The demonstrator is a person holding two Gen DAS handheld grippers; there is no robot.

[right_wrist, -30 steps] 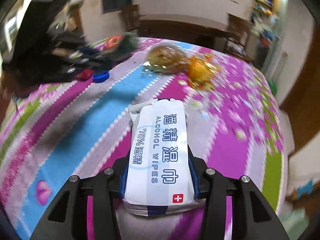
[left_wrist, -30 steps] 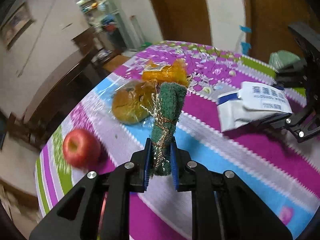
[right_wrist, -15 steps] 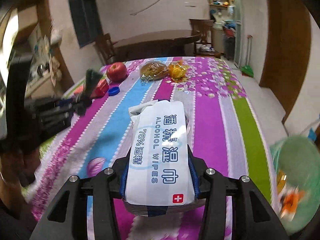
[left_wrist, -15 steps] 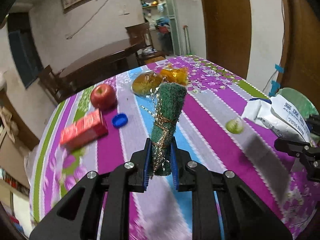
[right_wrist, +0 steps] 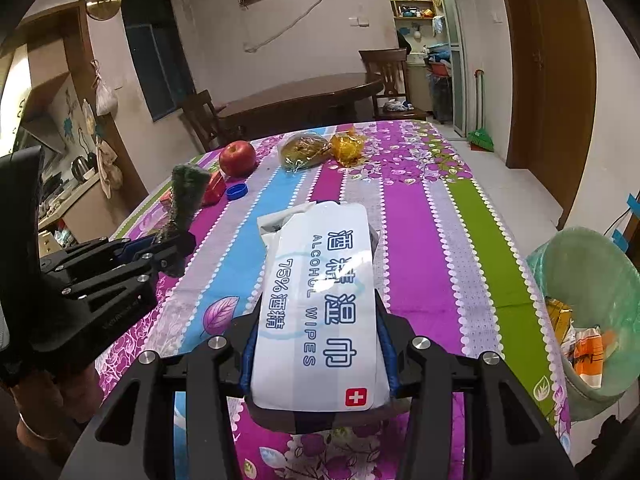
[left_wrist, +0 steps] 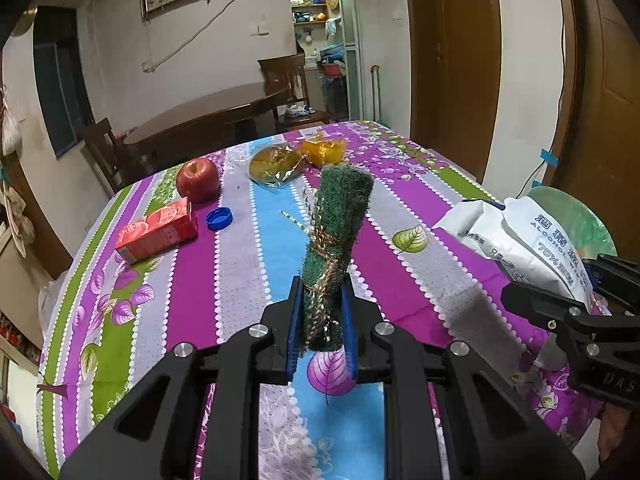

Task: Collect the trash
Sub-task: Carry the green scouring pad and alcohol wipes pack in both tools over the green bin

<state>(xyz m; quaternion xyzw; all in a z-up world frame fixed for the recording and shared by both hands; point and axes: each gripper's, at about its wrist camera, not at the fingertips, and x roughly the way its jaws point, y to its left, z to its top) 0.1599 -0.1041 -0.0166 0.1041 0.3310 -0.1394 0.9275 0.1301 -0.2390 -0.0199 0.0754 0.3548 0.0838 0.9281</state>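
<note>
both tools have pulled back from the bench: left tool (left_wrist: 322, 320) grips scrubber (left_wrist: 338, 236), right tool (right_wrist: 318, 356) grips wipes (right_wrist: 320, 300) (bin (right_wrist: 592, 280) now beside it).

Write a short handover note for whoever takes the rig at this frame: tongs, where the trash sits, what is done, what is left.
Left tongs: shut on the green scrub pad, held above the table.
Right tongs: shut on the pack of alcohol wipes, also in the air.
The bin, lined with a green bag, stands off the table's right edge and already holds some wrappers.
Still on the table: red carton, blue bottle cap, apple, bagged bun, orange wrapper.
Left to do: probably drop both held items into the bin, then fetch the remaining trash.
</note>
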